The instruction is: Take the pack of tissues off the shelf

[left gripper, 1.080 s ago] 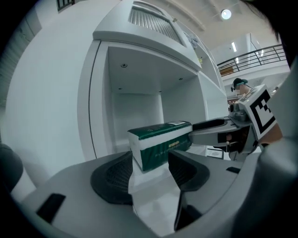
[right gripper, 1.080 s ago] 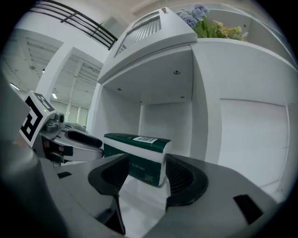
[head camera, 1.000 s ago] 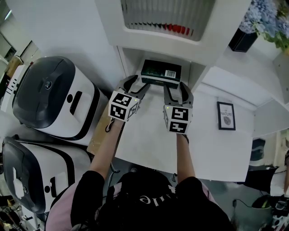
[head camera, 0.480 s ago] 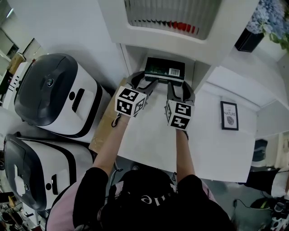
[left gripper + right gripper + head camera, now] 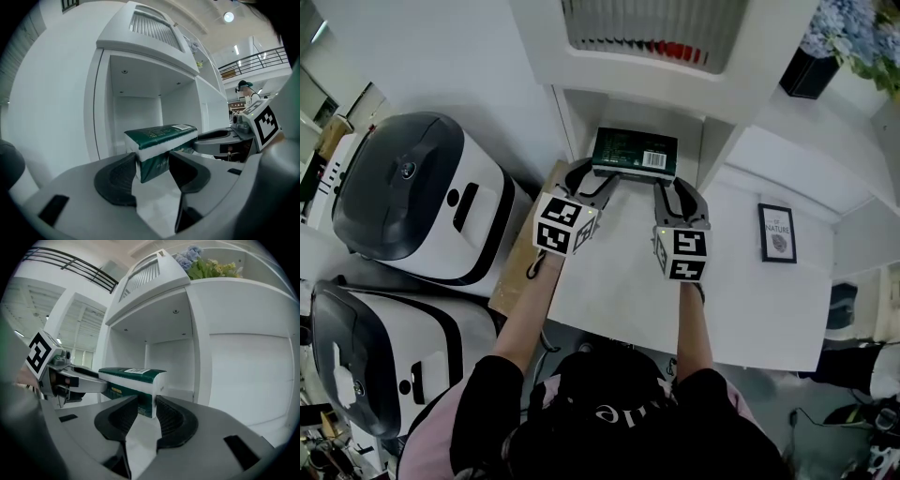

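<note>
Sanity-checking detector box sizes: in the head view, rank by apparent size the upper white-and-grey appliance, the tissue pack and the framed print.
1. upper appliance
2. tissue pack
3. framed print
No two look alike in size.

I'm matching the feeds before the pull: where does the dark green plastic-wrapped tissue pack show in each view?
Head view: the dark green plastic-wrapped tissue pack lies upper centre, at the mouth of the white shelf compartment.
Left gripper view: the pack is at centre, slightly low.
Right gripper view: the pack is left of centre, slightly low.
Shared landmark: the compartment's white back wall behind the pack.
</note>
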### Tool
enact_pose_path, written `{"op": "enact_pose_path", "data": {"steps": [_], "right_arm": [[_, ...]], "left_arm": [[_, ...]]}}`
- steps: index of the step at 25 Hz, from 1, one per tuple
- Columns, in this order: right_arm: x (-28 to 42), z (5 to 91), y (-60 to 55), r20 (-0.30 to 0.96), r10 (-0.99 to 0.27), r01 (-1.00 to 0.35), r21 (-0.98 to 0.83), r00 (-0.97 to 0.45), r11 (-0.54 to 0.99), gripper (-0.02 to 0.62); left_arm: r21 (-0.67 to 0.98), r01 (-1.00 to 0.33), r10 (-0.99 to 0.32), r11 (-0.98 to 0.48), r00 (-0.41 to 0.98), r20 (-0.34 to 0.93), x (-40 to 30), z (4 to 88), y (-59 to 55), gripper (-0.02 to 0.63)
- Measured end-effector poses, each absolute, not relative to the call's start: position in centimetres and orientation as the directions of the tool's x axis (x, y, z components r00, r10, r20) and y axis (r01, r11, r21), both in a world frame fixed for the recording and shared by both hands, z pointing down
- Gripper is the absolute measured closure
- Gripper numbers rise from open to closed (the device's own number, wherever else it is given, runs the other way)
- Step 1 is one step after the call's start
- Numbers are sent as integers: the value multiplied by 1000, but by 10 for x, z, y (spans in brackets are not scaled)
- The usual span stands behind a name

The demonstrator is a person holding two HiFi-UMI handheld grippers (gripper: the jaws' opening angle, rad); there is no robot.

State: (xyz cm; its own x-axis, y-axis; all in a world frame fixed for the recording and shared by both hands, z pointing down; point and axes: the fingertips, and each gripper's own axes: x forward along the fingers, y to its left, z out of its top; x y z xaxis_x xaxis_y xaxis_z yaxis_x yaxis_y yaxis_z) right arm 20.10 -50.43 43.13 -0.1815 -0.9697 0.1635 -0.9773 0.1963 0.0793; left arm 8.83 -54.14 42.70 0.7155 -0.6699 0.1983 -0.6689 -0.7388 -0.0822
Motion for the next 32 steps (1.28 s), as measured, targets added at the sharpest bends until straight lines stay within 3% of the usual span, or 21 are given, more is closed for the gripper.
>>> {"op": "enact_pose_path", "data": {"steps": [32], "right_arm": [[65, 470, -282, 302, -923, -965, 34, -237, 259, 454]], "left_arm": [[20, -647, -635, -762, 753, 170, -50, 455, -321, 403]]}}
